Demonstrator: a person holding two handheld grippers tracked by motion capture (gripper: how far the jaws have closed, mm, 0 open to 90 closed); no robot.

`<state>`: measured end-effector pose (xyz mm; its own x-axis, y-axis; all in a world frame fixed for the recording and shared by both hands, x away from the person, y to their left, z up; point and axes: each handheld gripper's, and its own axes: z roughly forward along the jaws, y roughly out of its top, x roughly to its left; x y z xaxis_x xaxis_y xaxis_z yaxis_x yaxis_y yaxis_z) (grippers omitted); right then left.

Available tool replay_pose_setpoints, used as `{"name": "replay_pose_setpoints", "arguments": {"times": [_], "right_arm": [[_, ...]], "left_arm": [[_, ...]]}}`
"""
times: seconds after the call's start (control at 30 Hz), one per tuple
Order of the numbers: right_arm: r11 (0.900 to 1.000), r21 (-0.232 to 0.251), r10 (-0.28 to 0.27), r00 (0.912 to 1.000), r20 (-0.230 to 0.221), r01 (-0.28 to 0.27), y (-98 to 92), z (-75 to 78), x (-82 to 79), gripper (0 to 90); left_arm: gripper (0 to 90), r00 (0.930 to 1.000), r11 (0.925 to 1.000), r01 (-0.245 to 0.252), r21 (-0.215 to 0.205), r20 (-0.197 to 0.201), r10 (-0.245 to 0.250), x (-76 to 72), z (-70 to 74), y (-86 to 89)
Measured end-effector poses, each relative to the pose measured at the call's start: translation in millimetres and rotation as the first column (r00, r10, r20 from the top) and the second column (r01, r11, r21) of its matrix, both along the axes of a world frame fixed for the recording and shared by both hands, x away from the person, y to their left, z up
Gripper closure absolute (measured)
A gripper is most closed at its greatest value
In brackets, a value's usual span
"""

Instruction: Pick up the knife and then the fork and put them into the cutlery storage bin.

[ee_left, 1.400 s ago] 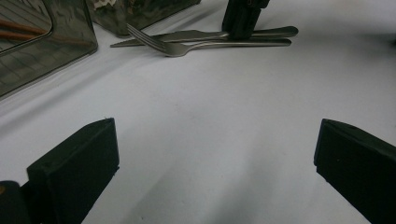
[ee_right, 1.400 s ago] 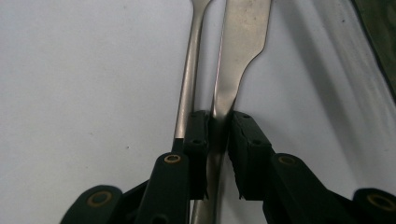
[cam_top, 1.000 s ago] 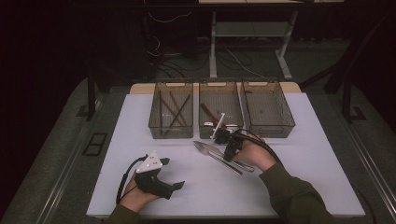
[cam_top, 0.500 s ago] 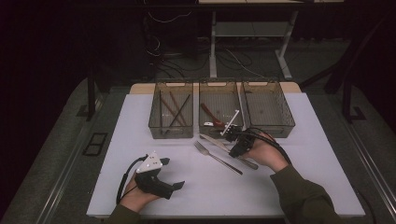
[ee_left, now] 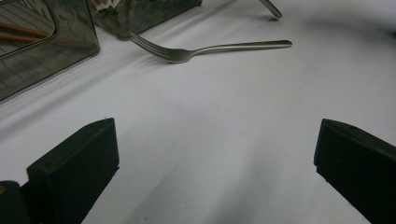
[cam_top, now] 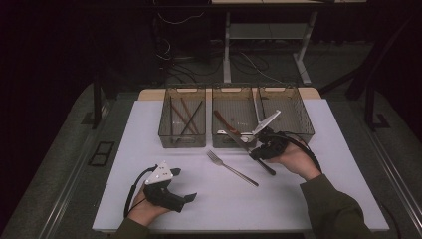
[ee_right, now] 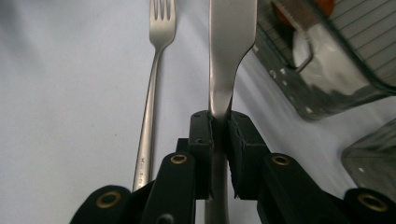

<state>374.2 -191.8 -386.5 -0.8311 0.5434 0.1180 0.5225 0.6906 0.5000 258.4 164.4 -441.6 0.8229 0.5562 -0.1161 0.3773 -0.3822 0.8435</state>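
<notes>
White table (cam_top: pixel 149 129), right gripper (ee_right: pixel 219 128) clamped on a knife (ee_right: pixel 229 56), fork (ee_right: pixel 152 93) alongside, left gripper (ee_left: pixel 215 168) wide apart, empty.

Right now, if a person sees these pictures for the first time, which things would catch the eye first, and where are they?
First the right gripper, shut on a table knife and holding it in front of the middle bin. Next, a fork lying on the white table beside the knife. The left gripper rests near the table's front edge with its jaws open.
</notes>
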Motion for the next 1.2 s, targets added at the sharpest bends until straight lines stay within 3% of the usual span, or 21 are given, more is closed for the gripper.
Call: {"name": "replay_pose_setpoints", "arguments": {"times": [0.33,0.7,1.2], "right_arm": [[0.992,0.123,-0.024,0.9995,0.02,0.022,-18.9,6.3,4.0,79.8],[0.973,0.227,-0.055,0.9972,0.051,0.042,-36.1,15.3,6.0,79.8],[0.927,0.363,-0.132,0.9884,0.076,0.096,-65.4,27.7,9.1,79.8]], "left_arm": [[0.0,1.0,1.0,0.005,0.003,0.0,-0.005,0.9,-0.1,-0.3],[0.0,1.0,1.0,0.007,-0.001,-0.002,-0.007,1.6,-0.8,-1.8],[0.0,1.0,1.0,0.007,0.0,-0.002,-0.007,1.9,-0.9,-1.5]]}}
